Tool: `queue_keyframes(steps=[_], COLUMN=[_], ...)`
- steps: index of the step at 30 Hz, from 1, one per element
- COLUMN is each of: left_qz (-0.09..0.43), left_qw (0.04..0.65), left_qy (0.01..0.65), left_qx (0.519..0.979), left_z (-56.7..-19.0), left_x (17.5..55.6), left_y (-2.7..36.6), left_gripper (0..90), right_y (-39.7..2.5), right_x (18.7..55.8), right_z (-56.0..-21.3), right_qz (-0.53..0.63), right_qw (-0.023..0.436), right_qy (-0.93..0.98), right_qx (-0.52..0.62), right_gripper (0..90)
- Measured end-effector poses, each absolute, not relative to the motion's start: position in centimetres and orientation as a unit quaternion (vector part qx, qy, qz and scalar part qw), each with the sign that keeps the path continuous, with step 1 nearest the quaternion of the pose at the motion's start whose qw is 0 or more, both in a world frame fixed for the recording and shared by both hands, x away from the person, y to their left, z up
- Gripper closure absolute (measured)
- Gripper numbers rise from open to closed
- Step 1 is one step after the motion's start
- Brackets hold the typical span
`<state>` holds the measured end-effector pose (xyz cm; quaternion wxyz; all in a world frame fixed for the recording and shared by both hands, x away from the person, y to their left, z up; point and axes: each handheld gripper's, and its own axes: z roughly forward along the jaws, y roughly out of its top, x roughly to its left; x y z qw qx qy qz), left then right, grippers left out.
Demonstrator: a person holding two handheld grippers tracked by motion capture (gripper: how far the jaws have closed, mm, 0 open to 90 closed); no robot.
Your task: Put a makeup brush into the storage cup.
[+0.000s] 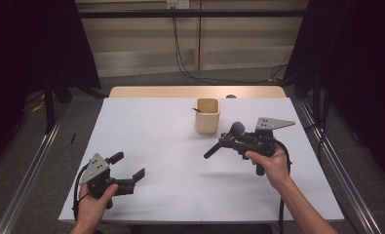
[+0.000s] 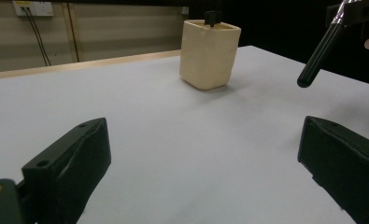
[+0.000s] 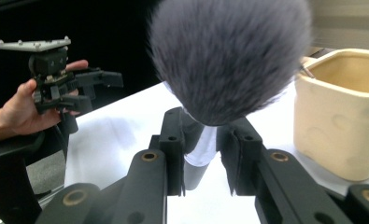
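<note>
My right gripper [image 3: 202,154] clamps makeup brush [image 3: 229,56] | left gripper [image 1: 126,178] wide, idle | brush lifted, not yet in cup [image 1: 207,117]

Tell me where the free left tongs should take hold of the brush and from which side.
Probably the bare black handle end of the brush, which sticks out down-left of the right tongs that are shut on its ferrule. Come from the left with the open left tongs, jaws across the handle's slant; the soft bristle head offers no firm grip.
</note>
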<state>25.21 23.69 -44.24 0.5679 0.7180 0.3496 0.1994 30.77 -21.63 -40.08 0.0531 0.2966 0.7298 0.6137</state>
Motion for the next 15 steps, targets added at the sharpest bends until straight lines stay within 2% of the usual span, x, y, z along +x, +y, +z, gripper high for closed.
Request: queue_keyframes(steps=[15], left_qz=[0.2], left_qw=[0.559], left_qy=[0.344], left_qx=[0.727], left_z=[-44.5], left_x=[24.8], left_y=[24.1], left_gripper=[3.5], right_y=[-23.3], right_x=[32.6], right_z=[-38.0], right_qz=[0.602], right_qw=[0.082], right_qy=[0.729], right_qx=[0.316], right_gripper=[71.9])
